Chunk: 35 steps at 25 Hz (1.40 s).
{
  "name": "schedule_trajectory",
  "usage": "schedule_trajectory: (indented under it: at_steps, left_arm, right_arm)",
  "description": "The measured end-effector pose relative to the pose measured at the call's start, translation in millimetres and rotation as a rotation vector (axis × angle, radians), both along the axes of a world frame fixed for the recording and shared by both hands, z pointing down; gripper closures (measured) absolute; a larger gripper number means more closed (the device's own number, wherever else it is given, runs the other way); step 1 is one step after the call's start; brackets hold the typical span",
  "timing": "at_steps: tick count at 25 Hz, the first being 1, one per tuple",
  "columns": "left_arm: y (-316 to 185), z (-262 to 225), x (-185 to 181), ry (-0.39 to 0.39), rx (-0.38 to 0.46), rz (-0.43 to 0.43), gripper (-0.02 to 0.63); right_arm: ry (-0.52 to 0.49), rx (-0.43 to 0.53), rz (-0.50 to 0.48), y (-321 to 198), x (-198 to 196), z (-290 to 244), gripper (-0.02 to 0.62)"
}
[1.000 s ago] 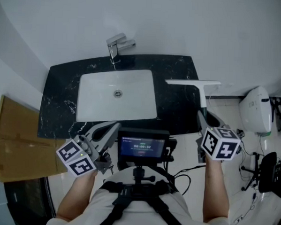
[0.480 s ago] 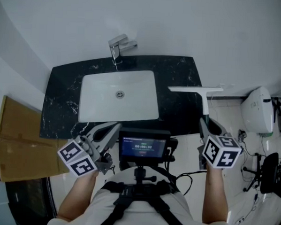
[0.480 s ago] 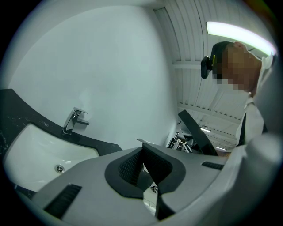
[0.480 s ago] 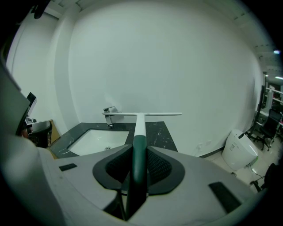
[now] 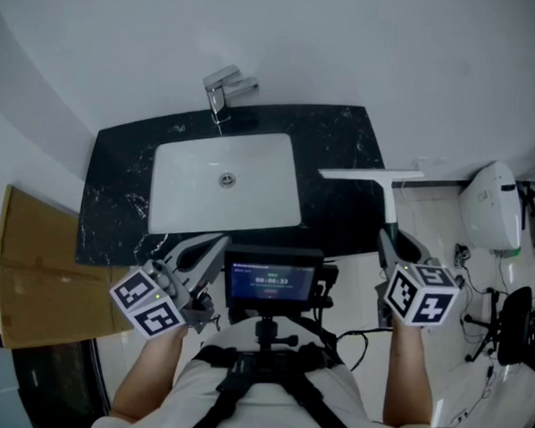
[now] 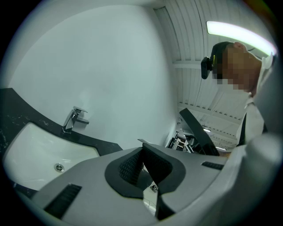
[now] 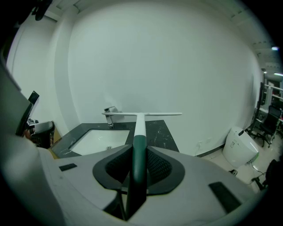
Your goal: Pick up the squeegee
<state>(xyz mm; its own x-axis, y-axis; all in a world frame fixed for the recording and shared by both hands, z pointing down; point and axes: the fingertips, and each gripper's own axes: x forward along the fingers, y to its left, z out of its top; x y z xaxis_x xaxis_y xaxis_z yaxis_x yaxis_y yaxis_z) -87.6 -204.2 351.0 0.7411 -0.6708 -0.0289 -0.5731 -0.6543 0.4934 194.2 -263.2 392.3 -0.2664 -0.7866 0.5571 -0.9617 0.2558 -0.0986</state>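
Moved: squeegee (image 5: 388, 192) and my right gripper (image 7: 139, 154) drew slightly back toward me.
Right jaws: clamped on the squeegee.
Left gripper (image 6: 143, 159): closed, empty.

White sink (image 5: 256, 177) — black counter (image 5: 118, 167) (chrome faucet (image 5: 222, 90))

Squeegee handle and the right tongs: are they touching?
Touching. The right gripper view shows the right tongs shut on the squeegee, with both pads pressing against its green handle.
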Motion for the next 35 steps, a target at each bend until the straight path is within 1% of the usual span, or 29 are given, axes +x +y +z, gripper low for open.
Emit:
schedule_trajectory:
  at_steps: [16,35]
  left_arm:
    - [-1,7,3,0.001,-0.008,0.017,0.609]
    - [4,4,1,-0.005,-0.009,-0.002,0.609]
  right_arm:
    - [-0.002,-0.013,0.005,5,-2,10,0.509]
    - [0.012,-0.029,-0.038,1,-14,20,0.509]
